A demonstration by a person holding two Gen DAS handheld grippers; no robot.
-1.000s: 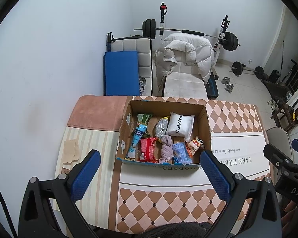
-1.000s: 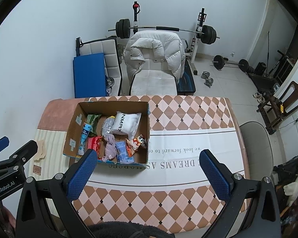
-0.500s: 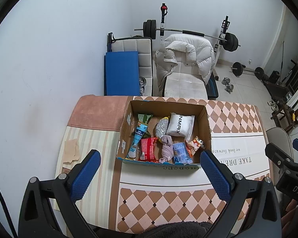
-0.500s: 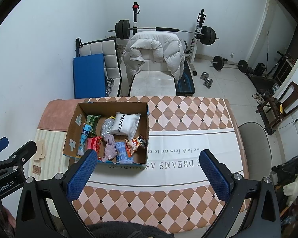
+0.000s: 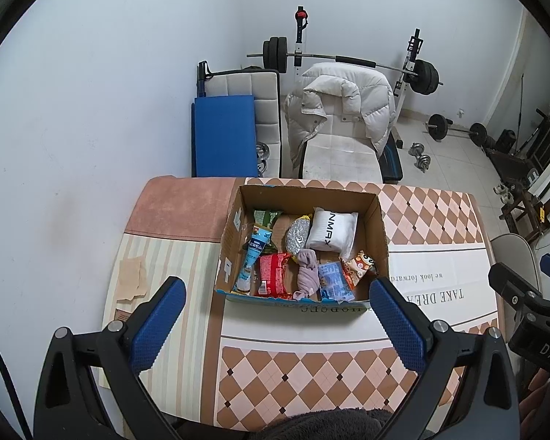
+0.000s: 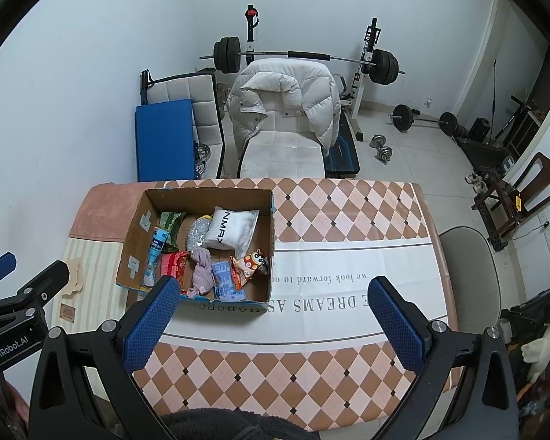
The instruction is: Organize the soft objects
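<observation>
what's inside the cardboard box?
The cardboard box holds a white pouch, silver foil ball, purple cloth, red packet, blue tube and other snack packets. Anything beneath them is covered.

box (image 5: 379, 220) on table (image 5: 311, 366), chair (image 5: 339, 146) behind

Home gym corner behind your table, plain white walls.
You've got a table (image 6: 348, 220) under a checked brown-and-peach cloth, a white puffer jacket (image 6: 286, 99) draped on a pale chair, a loaded barbell rack (image 6: 304, 57) against the far wall, a blue mat (image 6: 165, 139) leaning left, dumbbells (image 6: 383, 146) on pale floor tiles, and a wooden chair (image 6: 524, 198) at right.
</observation>
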